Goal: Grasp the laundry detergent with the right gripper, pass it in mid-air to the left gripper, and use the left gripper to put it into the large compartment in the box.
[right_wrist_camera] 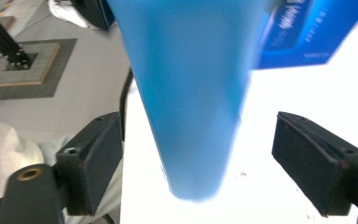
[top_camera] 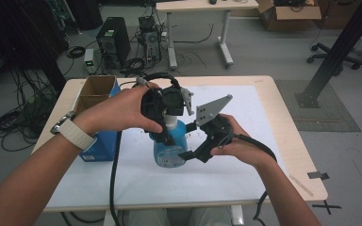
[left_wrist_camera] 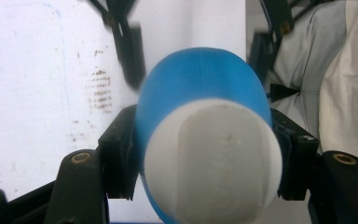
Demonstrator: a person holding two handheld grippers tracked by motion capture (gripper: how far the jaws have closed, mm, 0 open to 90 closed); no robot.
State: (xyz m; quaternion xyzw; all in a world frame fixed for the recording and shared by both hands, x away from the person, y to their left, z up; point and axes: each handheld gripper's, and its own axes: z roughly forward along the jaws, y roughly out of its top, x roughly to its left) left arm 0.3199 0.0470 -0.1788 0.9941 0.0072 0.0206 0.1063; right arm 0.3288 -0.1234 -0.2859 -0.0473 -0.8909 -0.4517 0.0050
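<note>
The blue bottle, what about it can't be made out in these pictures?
- High view: the bottle's neck and top are covered by the left hand-held gripper and hand; its label print is too small to read.
- Left gripper view: the white cap hides the body below.
- Right gripper view: the bottle is blurred, its top cut off by the upper edge.

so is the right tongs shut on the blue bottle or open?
Open. In the right gripper view both pads of the right tongs stand clear of the blue bottle, with white table showing in the gaps. The left tongs clamp its neck.
</note>
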